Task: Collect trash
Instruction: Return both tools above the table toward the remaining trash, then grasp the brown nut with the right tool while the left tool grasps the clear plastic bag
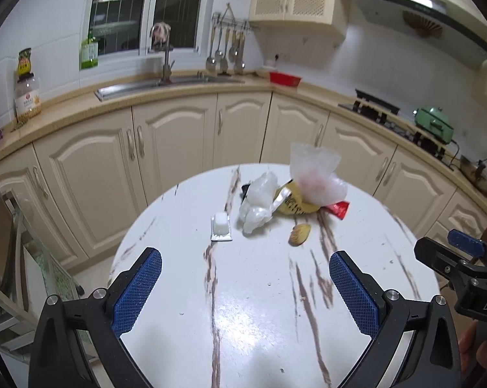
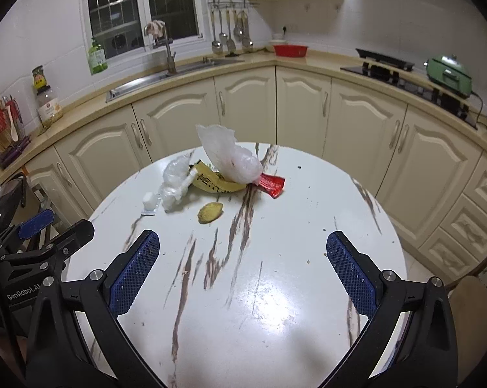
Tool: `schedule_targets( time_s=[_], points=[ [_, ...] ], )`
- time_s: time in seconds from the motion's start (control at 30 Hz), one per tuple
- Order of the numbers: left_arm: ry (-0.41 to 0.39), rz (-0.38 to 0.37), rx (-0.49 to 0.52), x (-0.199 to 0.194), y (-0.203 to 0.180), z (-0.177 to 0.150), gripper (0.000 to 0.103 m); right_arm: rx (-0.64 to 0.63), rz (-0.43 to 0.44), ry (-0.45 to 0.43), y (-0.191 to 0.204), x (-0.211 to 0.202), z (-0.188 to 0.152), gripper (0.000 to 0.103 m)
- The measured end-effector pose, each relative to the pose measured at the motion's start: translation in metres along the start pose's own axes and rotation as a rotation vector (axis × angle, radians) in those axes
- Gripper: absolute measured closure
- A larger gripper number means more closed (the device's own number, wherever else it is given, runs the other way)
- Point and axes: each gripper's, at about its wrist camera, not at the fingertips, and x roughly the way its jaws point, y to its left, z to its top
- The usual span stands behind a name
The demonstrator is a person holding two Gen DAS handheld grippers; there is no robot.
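Note:
Trash lies at the far side of a round white marble-pattern table: a clear plastic bag, a yellow wrapper, a red wrapper, crumpled clear plastic, a small white cup on a foil lid and a brown peel piece. My left gripper is open and empty, short of the trash. My right gripper is open and empty, also short of it.
Cream kitchen cabinets curve behind the table, with a sink, a stove and a green appliance on the counter. The right gripper shows at the right edge of the left wrist view; the left one shows at left.

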Motion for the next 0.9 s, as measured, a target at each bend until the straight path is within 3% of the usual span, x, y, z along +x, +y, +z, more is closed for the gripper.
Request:
schedule_targets(
  time_s=[0.37,0.6,0.73,0.9],
  points=[
    [0.096,0.024,0.041,0.108,-0.01,0.039,0.001,0.018,0.001,0.114,-0.027,0.086,0.016,0.0],
    [0.166,0.013,0.087,0.182,-0.017,0.058,0.001,0.022,0.041,0.197,-0.024,0.137,0.01,0.0],
    [0.183,0.009,0.108,0.219,-0.022,0.072,0.004,0.034,0.042,0.212,-0.023,0.149,0.006,0.0],
    [0.194,-0.012,0.111,0.257,-0.024,0.086,0.018,0.033,0.05,0.226,-0.024,0.159,0.006,0.0]
  ],
)
